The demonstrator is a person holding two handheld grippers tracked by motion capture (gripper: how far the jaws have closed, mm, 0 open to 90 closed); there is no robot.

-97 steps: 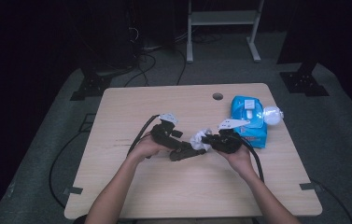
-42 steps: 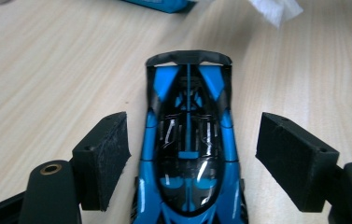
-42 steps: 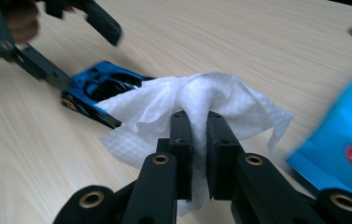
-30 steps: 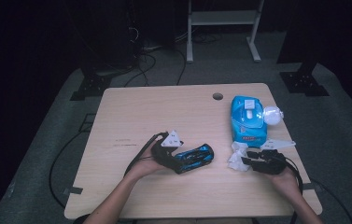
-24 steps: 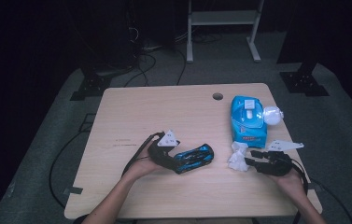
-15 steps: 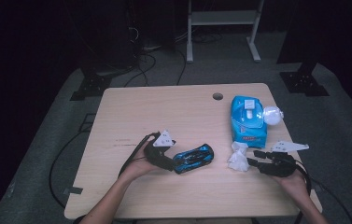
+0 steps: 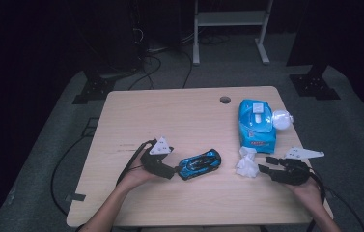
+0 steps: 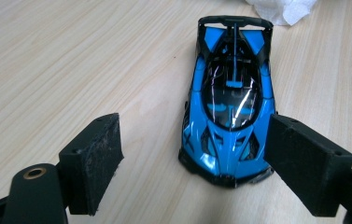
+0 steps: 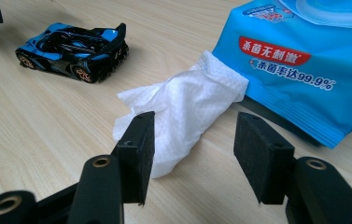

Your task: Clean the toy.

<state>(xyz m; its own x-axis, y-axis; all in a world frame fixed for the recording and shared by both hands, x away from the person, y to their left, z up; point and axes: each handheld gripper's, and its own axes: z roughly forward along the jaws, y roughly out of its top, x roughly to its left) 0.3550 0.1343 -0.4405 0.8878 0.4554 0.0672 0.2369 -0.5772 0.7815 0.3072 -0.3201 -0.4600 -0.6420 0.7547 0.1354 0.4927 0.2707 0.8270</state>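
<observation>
A blue and black toy car [image 7: 200,163] [image 8: 232,107] [image 9: 73,46] stands on the wooden table [image 7: 170,116] near the front middle. Just left of the car, my left gripper [image 7: 172,170] [image 8: 192,163] is open; its jaws have just been opening, with the car's nose between the pads, nearer the right one. A crumpled white wipe [image 7: 247,163] [image 9: 187,107] lies to the right of the car. My right gripper [image 7: 264,169] [image 9: 192,154] is open; its jaws have just been opening, with the wipe's near end by the left pad, unpressed.
A blue pack of wet wipes [image 7: 256,123] [image 9: 304,60] lies behind the wipe, touching it, with a round whitish thing [image 7: 282,118] at its right side. A cable hole [image 7: 225,99] sits near the table's far edge. Dark floor, cables and stands surround the table.
Three seconds ago both grippers met mid-table. Since then the right carried the wipe rightward; over the last second it drew back off it. The left slid back from the car.
</observation>
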